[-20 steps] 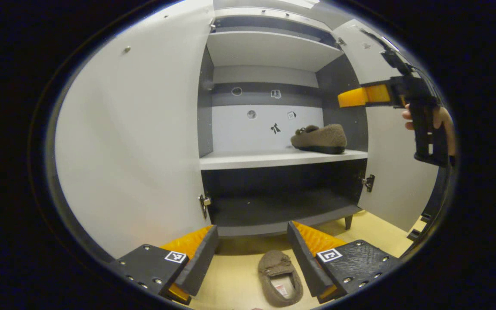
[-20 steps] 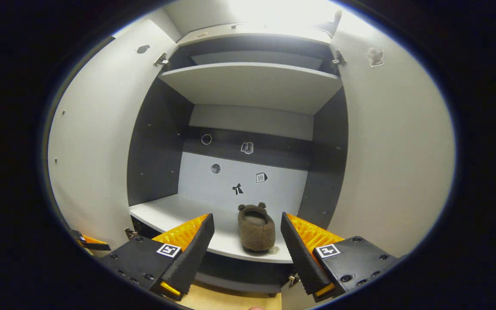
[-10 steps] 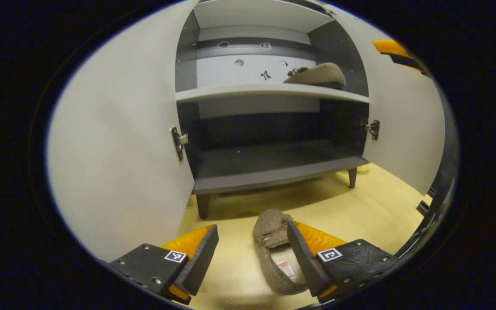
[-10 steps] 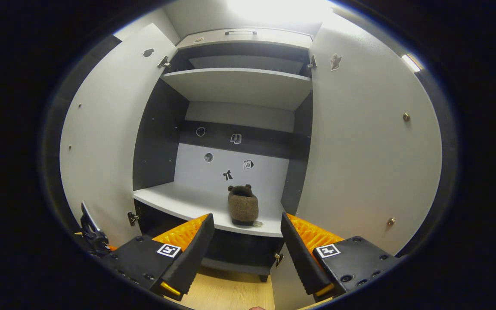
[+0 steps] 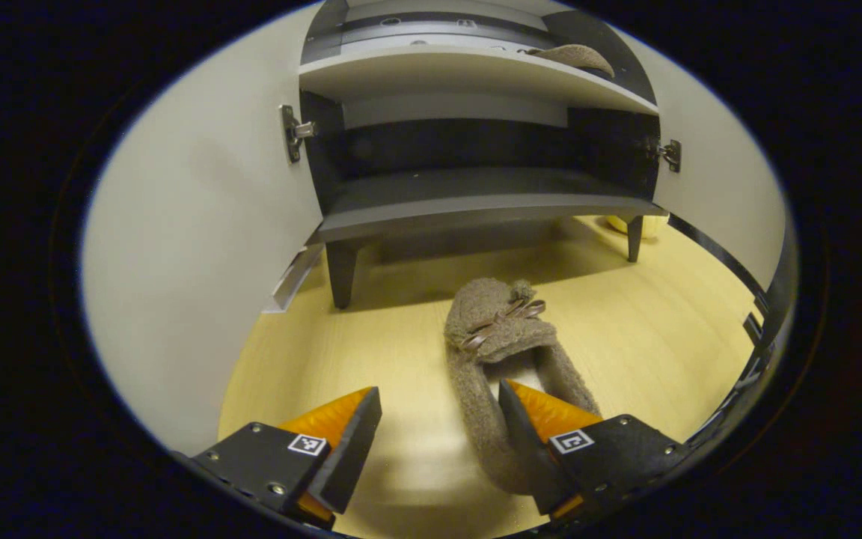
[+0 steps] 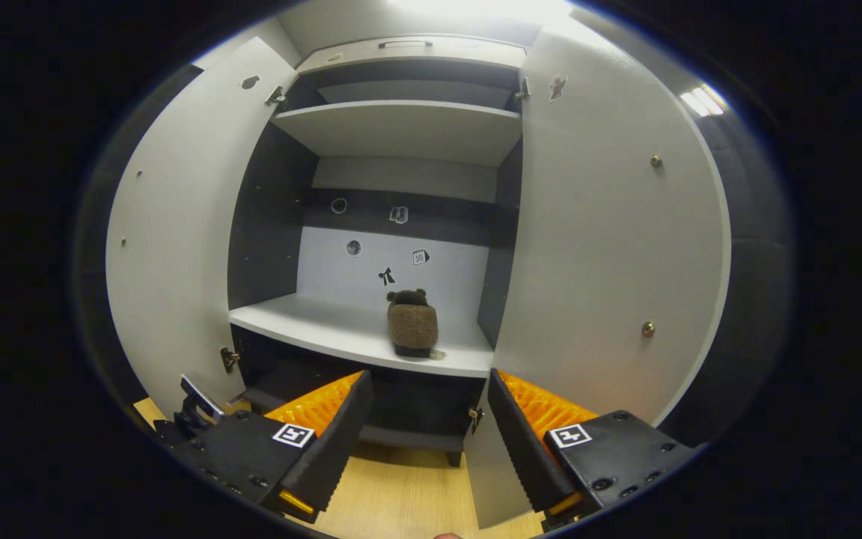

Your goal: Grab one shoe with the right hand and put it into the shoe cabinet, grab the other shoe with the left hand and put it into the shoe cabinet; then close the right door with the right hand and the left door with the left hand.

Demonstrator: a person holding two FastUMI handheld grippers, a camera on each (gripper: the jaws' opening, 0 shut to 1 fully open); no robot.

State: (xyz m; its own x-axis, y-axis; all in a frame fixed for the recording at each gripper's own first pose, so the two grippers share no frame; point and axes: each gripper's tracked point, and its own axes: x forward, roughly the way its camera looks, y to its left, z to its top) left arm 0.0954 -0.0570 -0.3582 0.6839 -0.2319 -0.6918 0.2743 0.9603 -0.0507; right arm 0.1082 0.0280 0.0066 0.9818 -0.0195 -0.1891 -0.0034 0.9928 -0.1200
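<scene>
Light comes from above — in the right gripper view a blown-out glare sits over the top of the shoe cabinet [image 6: 412,52] and a bright strip shows at the far right. The cabinet's lower compartment is dim. In the left gripper view the floor [image 5: 655,329] is evenly lit, with soft shadow under the cabinet. Both views bow straight edges strongly toward the rim — focus is sharp.

floor shoe [image 5: 502,337]: brown fuzzy slipper with bow, toe toward cabinet | shelf shoe [image 6: 412,324]: same kind, on middle shelf, right side | shoe cabinet [image 6: 401,135]: grey-white, both doors open
</scene>
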